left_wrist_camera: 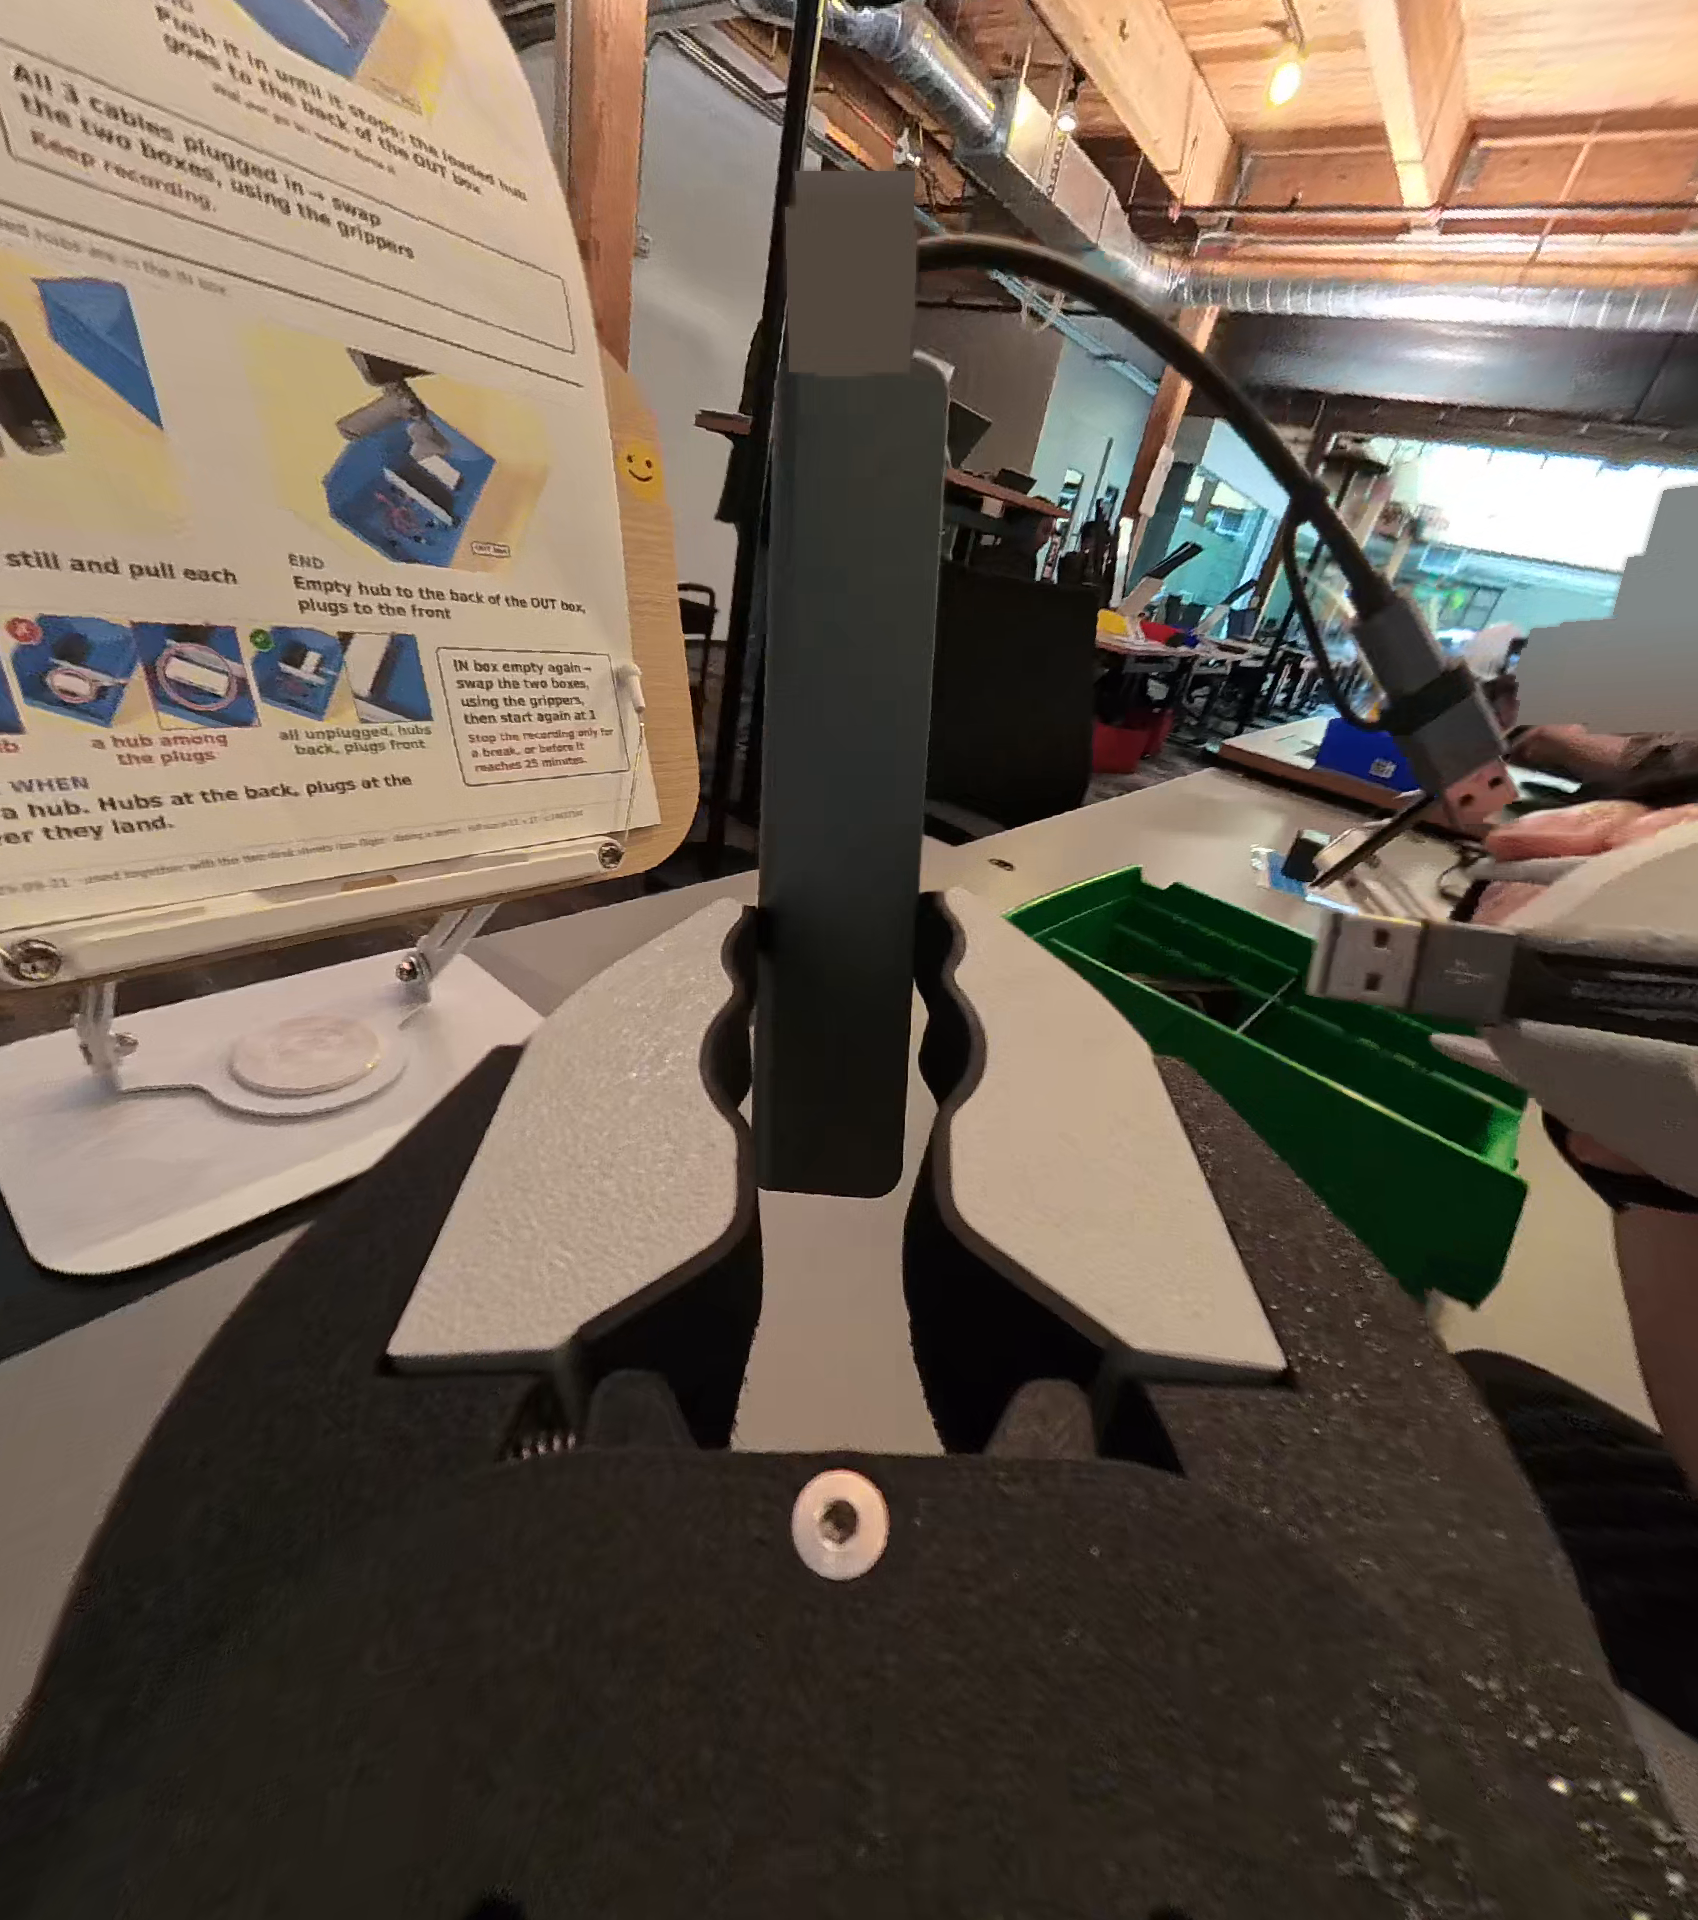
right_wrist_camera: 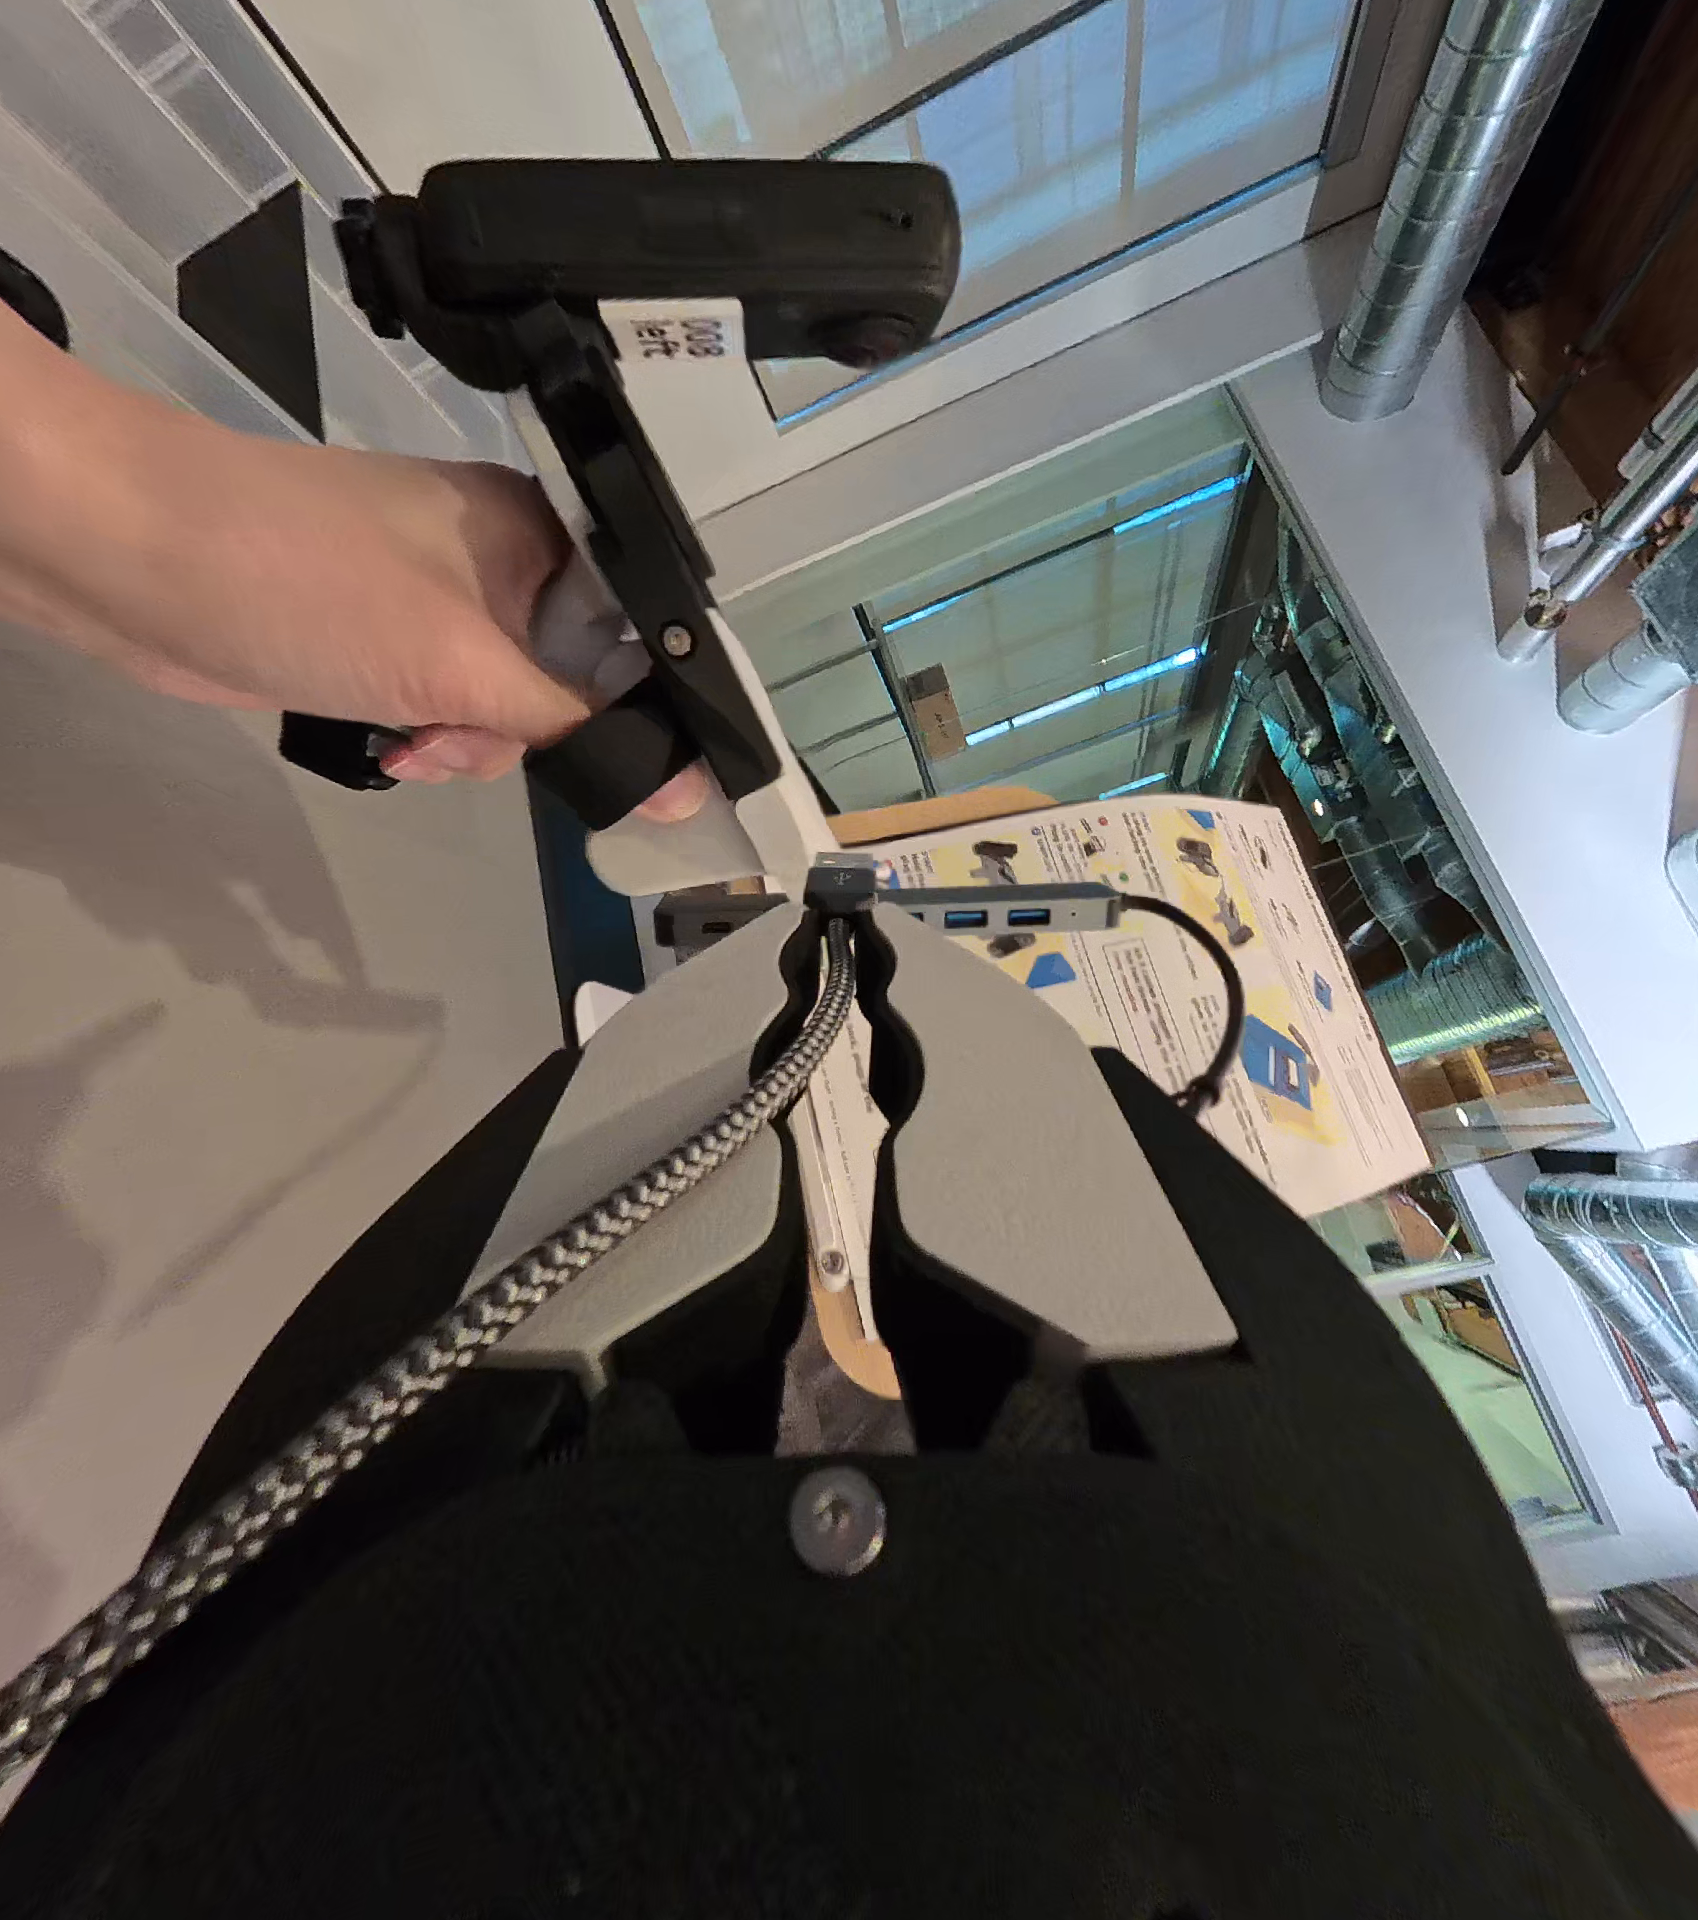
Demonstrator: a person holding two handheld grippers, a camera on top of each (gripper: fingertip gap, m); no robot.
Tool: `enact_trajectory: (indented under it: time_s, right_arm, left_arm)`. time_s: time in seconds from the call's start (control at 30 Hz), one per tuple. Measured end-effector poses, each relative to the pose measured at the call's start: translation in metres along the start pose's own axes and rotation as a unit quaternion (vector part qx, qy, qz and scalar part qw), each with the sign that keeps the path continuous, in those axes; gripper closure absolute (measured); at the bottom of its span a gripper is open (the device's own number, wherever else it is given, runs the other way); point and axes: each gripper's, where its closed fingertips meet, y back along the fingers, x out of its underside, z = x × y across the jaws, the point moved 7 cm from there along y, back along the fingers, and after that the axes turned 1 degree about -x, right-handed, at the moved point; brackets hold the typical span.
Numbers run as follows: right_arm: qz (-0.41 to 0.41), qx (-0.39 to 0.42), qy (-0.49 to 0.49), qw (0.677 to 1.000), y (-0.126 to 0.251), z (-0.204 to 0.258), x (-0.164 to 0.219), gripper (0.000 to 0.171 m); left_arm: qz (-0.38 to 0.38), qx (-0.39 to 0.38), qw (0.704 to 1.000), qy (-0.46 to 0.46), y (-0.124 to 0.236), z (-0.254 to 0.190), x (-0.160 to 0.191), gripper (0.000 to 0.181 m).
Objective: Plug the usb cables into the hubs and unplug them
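Grey hub held upright, braided cable plug at its ports, not yet seated.

Left gripper (left_wrist_camera: 840, 997) is clamped on the slim hub (left_wrist_camera: 840, 790), standing on end; right gripper (right_wrist_camera: 840, 935) pinches the braided cable (right_wrist_camera: 554, 1226) just behind its plug (right_wrist_camera: 840, 881), which meets the hub edge beside two vacant blue ports (right_wrist_camera: 996, 918). The hub's own lead plug (left_wrist_camera: 1458, 748) dangles free. Judged: first insertion under way; remaining cables and all unplugging are still to do. Green tray (left_wrist_camera: 1323, 1060) lies on the bench (left_wrist_camera: 1115, 831), far right.

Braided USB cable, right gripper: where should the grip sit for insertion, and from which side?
Grip the plug's rigid grey housing, not the braided cable behind it, coming in from the cable end so the metal tip stays clear. The right gripper is shut on it roughly that way, tip pointing at the hub held upright in the left gripper.
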Motion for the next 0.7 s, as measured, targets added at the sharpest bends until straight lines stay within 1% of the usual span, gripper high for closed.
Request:
enact_trajectory:
  time_s: [0.17, 0.23, 0.33, 0.5, 0.6, 0.7]
  right_arm:
    - [0.043, 0.028, -0.044, 0.998, -0.005, -0.008, 0.009, 0.165]
    - [0.059, 0.036, -0.061, 0.996, -0.005, -0.012, 0.014, 0.165]
    - [0.070, 0.041, -0.081, 0.993, -0.004, -0.017, 0.021, 0.164]
    - [0.077, 0.039, -0.071, 0.994, -0.001, -0.019, 0.026, 0.164]
    - [0.073, 0.030, -0.074, 0.994, 0.000, -0.020, 0.027, 0.164]
    - [0.072, 0.026, -0.076, 0.994, 0.001, -0.021, 0.027, 0.164]
  left_arm:
    - [0.013, -0.013, 0.998, -0.064, -0.005, -0.013, 0.002, 0.152]
    - [0.013, -0.009, 0.997, -0.069, -0.006, -0.016, 0.003, 0.152]
    - [0.009, 0.019, 0.998, -0.051, -0.007, -0.019, 0.002, 0.152]
    - [0.000, 0.074, 0.997, 0.001, -0.008, -0.021, 0.002, 0.153]
    - [-0.001, 0.093, 0.995, 0.021, -0.009, -0.022, 0.003, 0.152]
    - [0.000, 0.095, 0.995, 0.019, -0.010, -0.023, 0.004, 0.153]
